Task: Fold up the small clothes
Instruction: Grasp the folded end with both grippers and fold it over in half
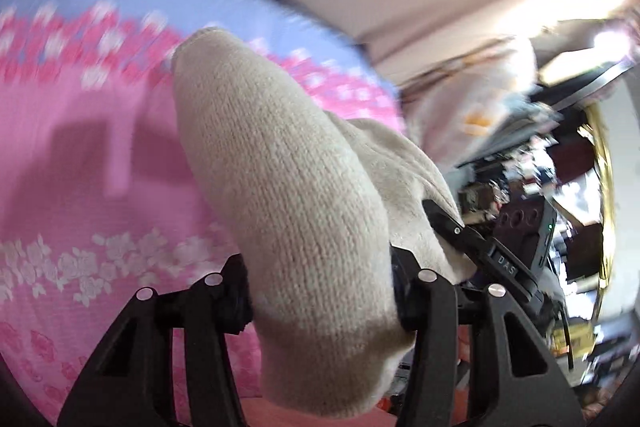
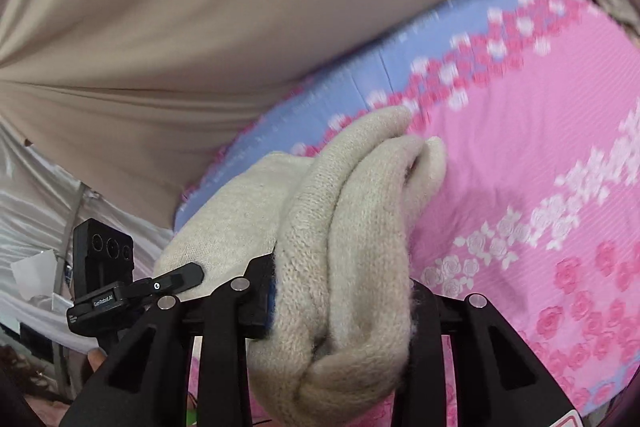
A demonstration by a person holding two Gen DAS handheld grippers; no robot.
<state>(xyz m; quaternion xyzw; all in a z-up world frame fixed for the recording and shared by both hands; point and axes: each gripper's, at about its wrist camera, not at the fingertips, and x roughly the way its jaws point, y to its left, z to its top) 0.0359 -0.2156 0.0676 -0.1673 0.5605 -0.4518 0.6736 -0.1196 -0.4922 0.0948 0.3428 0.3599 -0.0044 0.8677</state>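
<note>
A cream knitted garment (image 1: 288,187) fills the middle of the left wrist view, raised above the pink flowered bedspread (image 1: 80,155). My left gripper (image 1: 320,291) is shut on one end of it; the fingertips are hidden in the knit. In the right wrist view the same cream garment (image 2: 360,219) is bunched in folds and my right gripper (image 2: 340,307) is shut on it. The right gripper also shows in the left wrist view (image 1: 492,251), and the left one in the right wrist view (image 2: 160,287), close together, each touching the garment.
The bedspread has a blue band (image 2: 360,67) with pink roses along its far edge. A beige curtain or sheet (image 2: 200,7) hangs behind the bed. Cluttered shelves and furniture (image 1: 560,187) stand to the right in the left wrist view.
</note>
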